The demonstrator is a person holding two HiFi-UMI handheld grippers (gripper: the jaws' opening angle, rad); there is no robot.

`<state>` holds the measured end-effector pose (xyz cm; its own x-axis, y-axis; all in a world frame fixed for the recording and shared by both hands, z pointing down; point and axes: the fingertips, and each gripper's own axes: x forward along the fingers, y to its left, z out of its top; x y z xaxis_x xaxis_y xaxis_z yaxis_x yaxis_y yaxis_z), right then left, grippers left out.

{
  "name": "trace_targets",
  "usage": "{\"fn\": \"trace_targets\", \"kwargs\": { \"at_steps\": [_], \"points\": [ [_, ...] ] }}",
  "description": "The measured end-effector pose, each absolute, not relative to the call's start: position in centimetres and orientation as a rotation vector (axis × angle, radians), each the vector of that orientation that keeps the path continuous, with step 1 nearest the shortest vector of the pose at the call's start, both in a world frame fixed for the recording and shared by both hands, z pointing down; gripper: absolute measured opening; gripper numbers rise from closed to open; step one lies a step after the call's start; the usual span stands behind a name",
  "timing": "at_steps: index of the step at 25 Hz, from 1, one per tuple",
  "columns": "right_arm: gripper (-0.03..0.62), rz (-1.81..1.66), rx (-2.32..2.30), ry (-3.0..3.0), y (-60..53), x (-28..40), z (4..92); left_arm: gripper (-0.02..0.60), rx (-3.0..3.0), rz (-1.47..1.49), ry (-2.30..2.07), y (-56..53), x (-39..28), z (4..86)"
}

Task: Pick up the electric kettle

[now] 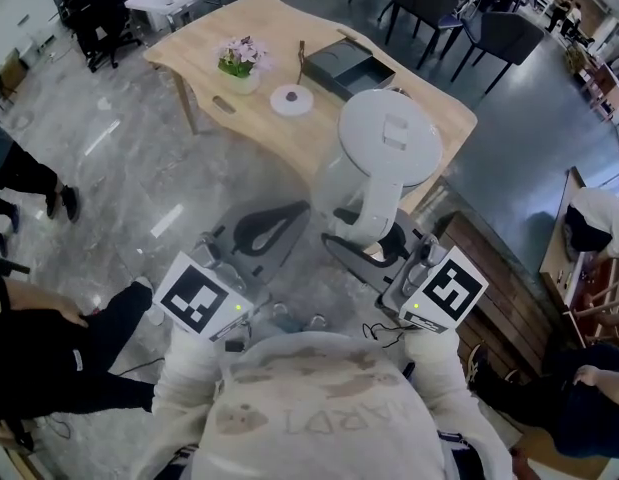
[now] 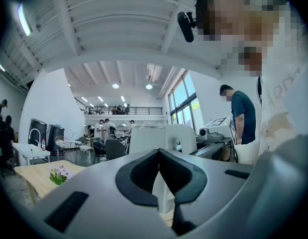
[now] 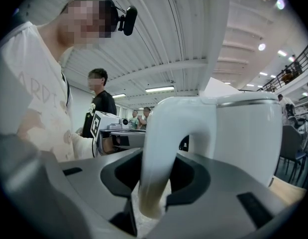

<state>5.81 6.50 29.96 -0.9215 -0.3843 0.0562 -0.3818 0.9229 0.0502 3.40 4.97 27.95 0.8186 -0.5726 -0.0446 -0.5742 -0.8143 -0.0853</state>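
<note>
The white electric kettle [image 1: 384,153] hangs in the air in front of me, off the wooden table [image 1: 319,143], lid up. My right gripper [image 1: 377,252] is shut on its curved handle [image 3: 161,148], which runs upright between the two dark pads [image 3: 193,180]. The kettle's body [image 3: 246,133] fills the right of the right gripper view. My left gripper [image 1: 270,232] is level beside it on the left, shut with nothing in it, its tips meeting [image 2: 157,152]. The kettle [image 2: 149,139] shows just beyond them.
On the table stand a flower pot [image 1: 239,65], the kettle's round white base [image 1: 291,100] and a dark open box [image 1: 347,69]. Dark chairs [image 1: 494,30] stand behind it. A wooden bench [image 1: 509,298] is at the right. People stand at the left [image 1: 29,348] and right [image 1: 579,388].
</note>
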Motion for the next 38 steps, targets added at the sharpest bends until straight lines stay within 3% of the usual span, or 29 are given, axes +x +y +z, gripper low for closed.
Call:
{"fn": "trace_targets", "kwargs": {
  "at_steps": [38],
  "points": [
    [0.135,-0.112,0.569,-3.041,7.1,5.8,29.2,0.009,-2.870,0.006,0.940,5.5,3.5,27.0]
  ]
}}
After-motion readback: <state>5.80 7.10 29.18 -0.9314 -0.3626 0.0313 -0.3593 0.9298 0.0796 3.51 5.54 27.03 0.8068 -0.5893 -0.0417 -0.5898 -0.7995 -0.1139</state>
